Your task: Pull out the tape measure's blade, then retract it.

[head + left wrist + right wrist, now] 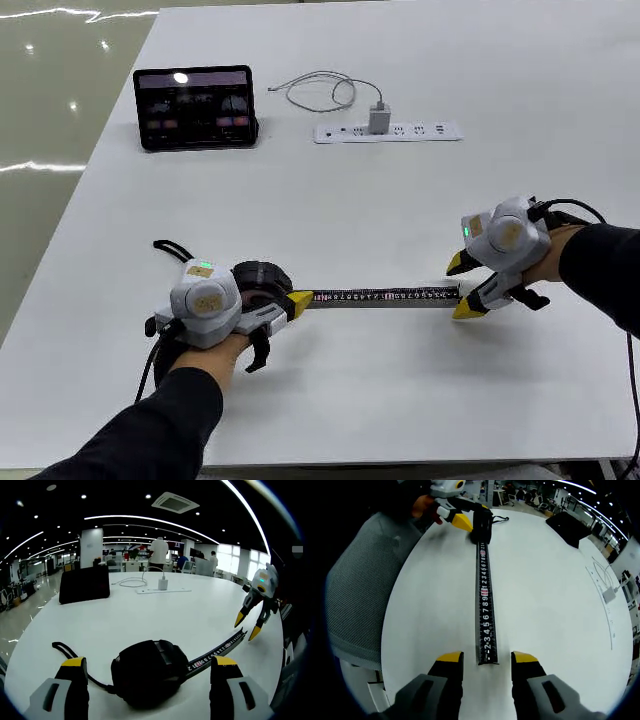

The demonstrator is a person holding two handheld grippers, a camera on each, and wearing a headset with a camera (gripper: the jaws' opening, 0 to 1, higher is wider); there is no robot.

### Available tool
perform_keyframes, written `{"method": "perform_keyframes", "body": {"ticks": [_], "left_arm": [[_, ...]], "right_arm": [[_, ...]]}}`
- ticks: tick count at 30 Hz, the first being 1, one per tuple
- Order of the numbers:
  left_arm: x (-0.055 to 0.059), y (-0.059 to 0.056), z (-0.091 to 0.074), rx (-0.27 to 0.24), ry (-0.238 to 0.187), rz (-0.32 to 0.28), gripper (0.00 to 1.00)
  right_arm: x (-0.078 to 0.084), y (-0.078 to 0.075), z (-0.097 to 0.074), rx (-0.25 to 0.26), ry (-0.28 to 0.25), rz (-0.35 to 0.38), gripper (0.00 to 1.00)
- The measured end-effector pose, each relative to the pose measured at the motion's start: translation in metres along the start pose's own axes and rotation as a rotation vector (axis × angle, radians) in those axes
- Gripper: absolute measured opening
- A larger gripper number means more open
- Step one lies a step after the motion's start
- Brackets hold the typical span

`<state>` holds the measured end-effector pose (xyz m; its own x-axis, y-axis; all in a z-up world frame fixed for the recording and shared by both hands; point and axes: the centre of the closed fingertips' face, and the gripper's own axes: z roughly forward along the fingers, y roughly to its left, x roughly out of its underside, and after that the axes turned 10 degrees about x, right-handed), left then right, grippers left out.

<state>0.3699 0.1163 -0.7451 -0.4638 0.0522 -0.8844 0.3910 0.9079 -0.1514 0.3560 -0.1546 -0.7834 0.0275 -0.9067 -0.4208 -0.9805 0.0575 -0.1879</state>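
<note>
- As the head view has it, the case (262, 280) lies on the table (400, 200) at the left gripper (292, 290), blade (385, 296) run out flat to the right gripper (463, 288).
- Left gripper view: jaws wide apart, case between them, gaps both sides far as I can tell.
- Right gripper view: jaws apart, blade's end between them, nothing pinched.

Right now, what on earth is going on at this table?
A person holds a gripper in each hand over a white table. The left gripper has its jaws either side of a black tape measure case. The blade lies pulled out flat, its tip between the open jaws of the right gripper, not pinched.
</note>
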Motion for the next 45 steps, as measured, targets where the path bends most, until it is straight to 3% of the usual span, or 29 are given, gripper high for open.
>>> {"method": "perform_keyframes", "body": {"ticks": [15, 21, 29, 32, 35, 38, 45], "left_arm": [[0.000, 0.004, 0.002, -0.017, 0.001, -0.010, 1.00], [0.003, 0.007, 0.000, -0.034, 0.021, -0.023, 0.98], [0.002, 0.004, 0.002, -0.020, 0.026, -0.020, 0.87], [0.000, -0.001, 0.003, -0.004, 0.021, -0.010, 0.76], [0.002, -0.003, 0.006, 0.001, 0.025, -0.037, 0.73], [0.002, -0.001, 0.006, -0.016, 0.026, -0.048, 0.69], [0.005, 0.003, 0.007, -0.048, 0.041, -0.104, 0.62]], "right_arm": [[0.004, 0.004, 0.005, -0.024, 0.020, -0.013, 0.13], [0.003, 0.004, 0.004, -0.026, 0.013, -0.007, 0.12], [0.003, 0.004, 0.005, -0.010, 0.036, 0.008, 0.12], [0.003, 0.005, 0.005, -0.010, 0.040, -0.003, 0.12], [0.004, 0.004, 0.006, -0.002, 0.095, 0.007, 0.12], [0.003, 0.004, 0.006, -0.007, 0.102, -0.010, 0.12], [0.007, 0.002, 0.006, -0.009, 0.068, -0.006, 0.11]]}}
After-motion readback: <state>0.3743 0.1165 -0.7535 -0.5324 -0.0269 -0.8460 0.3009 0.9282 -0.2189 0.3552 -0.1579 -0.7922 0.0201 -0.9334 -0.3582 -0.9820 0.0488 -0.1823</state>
